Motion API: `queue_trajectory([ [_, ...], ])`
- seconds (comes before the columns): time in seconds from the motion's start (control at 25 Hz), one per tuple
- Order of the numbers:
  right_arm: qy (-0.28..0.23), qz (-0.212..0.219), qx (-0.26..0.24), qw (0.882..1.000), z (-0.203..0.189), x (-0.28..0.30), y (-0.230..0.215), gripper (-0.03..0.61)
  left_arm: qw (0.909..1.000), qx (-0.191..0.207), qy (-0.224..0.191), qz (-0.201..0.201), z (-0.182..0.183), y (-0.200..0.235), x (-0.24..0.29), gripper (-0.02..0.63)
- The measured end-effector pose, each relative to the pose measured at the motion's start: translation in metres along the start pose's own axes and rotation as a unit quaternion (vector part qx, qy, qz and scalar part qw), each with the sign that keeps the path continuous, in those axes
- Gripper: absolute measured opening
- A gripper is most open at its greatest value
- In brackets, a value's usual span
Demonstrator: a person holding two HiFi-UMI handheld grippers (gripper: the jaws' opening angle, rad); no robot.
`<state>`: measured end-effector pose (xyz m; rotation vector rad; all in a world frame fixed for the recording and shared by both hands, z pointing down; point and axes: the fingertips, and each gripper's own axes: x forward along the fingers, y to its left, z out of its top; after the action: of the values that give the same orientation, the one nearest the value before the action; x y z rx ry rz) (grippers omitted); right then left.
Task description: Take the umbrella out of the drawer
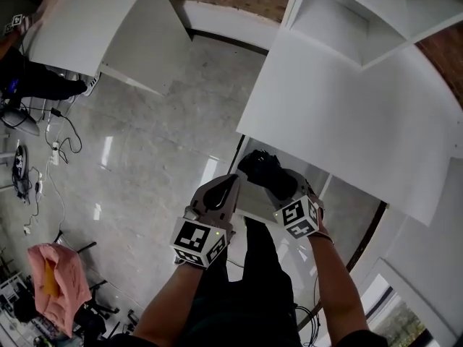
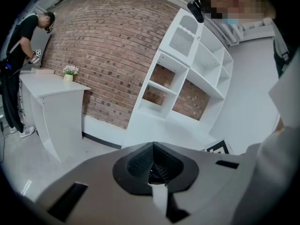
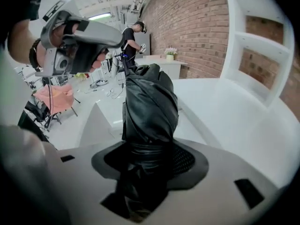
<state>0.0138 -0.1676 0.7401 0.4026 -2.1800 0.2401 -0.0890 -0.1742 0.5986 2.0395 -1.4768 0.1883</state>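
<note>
Right gripper [image 1: 278, 186] clamps the folded umbrella [image 3: 149, 107] — seemingly the lift-out step. Left gripper [image 1: 228, 185] pinched together, empty — next, set it down somewhere steady.

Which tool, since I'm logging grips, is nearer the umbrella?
Right. The right tool is clamped on the umbrella; the left tool, shut and empty, hangs beside it, apart.

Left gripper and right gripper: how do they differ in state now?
The left gripper has its jaws together, empty; the right gripper is shut on the black umbrella. The left gripper faces white shelves; the right gripper faces a white desk. Both carry marker cubes.
</note>
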Motion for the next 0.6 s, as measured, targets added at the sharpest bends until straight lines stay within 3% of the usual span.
queue_trajectory([
  [0.32, -0.064, -0.052, 0.043, 0.996, 0.045, -0.063, -0.003, 0.222, 0.9994, 0.013, -0.020, -0.024, 0.036, -0.017, -0.026, 0.006],
  [0.6, -0.138, -0.091, 0.079, 0.983, 0.085, -0.125, -0.005, 0.222, 0.9974, 0.026, -0.041, -0.054, 0.073, -0.046, -0.049, 0.006],
])
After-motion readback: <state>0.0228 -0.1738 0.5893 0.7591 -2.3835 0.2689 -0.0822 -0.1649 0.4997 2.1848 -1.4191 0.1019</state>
